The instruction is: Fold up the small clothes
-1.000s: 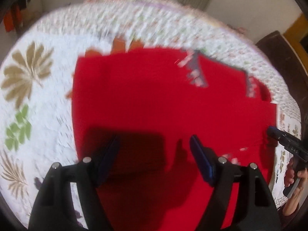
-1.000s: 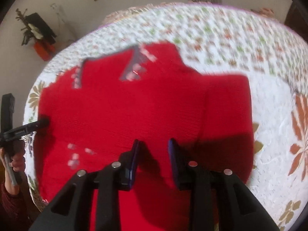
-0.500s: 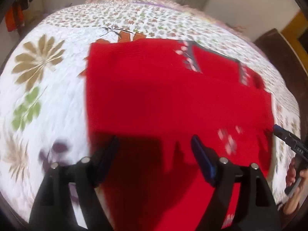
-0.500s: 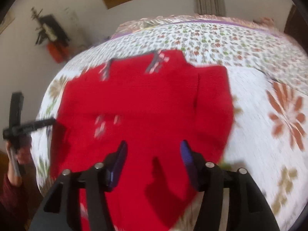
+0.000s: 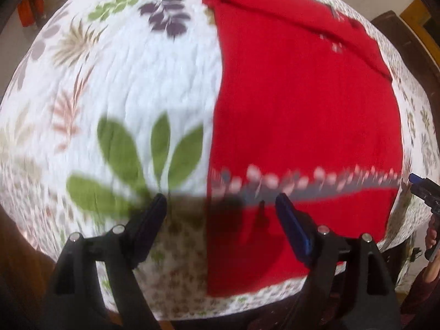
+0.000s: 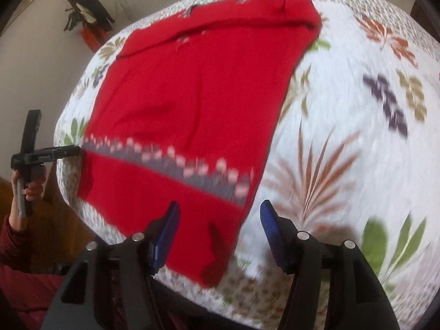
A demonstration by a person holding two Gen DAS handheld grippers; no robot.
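While both tools gape empty, the red sweater [image 5: 302, 110] lies flat just beyond them.

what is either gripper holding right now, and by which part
Nothing is held. The left gripper and right gripper are both open above the near corners of the red sweater, which lies on the bedspread.

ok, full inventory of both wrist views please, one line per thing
red garment: 1, red with a grey-pink patterned band, flat on the bedspread
bedspread: 1, white with a leaf print, under the garment
dark wooden furniture: 1, brown, beyond the far right edge
orange object: 1, far left by the wall, with dark items on it
left gripper: 1, black with blue fingers, open over the garment's near left corner
right gripper: 1, same colours, open over the near right corner
hand: 1, dark red sleeve, holding the left gripper's handle
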